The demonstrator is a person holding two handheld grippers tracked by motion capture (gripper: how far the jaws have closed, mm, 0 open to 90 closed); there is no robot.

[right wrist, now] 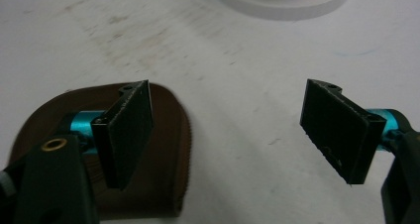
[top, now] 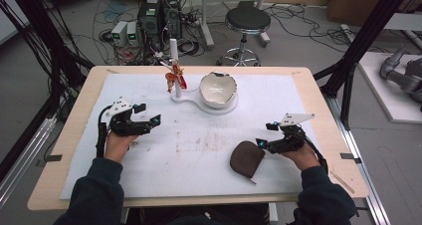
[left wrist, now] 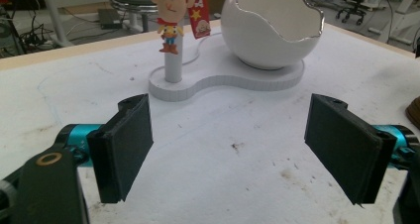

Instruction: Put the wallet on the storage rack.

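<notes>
Count on the table: two hand-held grippers, the left gripper point(top: 155, 119) and the right gripper point(top: 260, 143), each with two black jaws spread wide. One brown pouch point(top: 247, 158). One white stand point(top: 191, 99) with one post, carrying one white eggshell-shaped bowl point(top: 217, 89). One cowboy figure point(left wrist: 171, 12) hangs at the post, with one red tag point(left wrist: 199, 15) beside it. One white mat point(top: 199, 150) covers the one wooden table point(top: 323, 120). On the floor beyond: one round black stool point(top: 247, 21).
</notes>
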